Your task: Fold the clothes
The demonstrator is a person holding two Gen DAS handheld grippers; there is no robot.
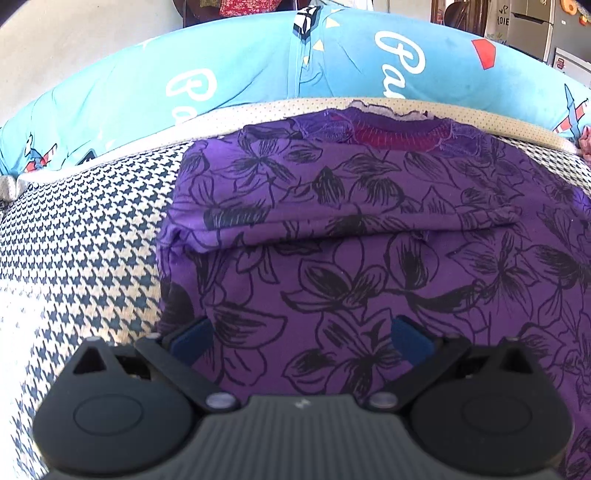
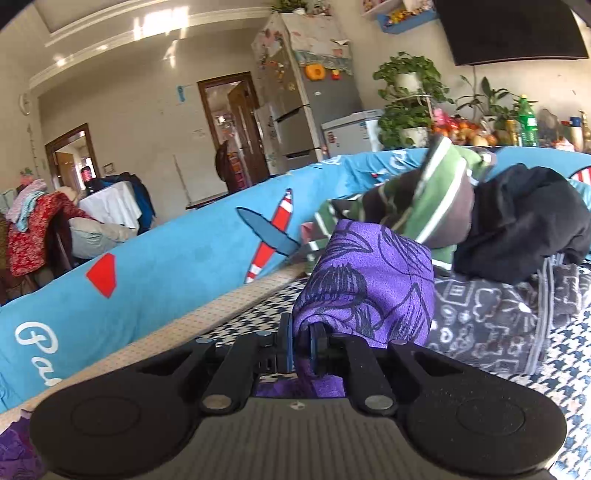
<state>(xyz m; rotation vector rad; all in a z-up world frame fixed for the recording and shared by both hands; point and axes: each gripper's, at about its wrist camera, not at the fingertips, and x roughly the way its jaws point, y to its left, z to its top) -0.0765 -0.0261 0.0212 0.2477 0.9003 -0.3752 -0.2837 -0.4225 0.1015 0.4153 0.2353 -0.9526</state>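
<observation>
Over purple shirt (image 1: 332, 229): left gripper (image 1: 301, 338) spread | right gripper (image 2: 303, 349) apparently pinching cloth

Lived-in home living room, houndstooth-covered sofa (image 1: 85, 236), blue printed backrest cover (image 2: 166, 266), silver refrigerator (image 2: 306, 110), potted plants (image 2: 406, 96), wooden doorways (image 2: 236, 125), clothes piled on a chair (image 2: 33, 229)

Light: bright daylight, glare patches on the ceiling (image 2: 159, 22)
Shadows: soft
Blur: slight on the striped garment (image 2: 436, 199)
Edges: fisheye bending, dark corners
</observation>
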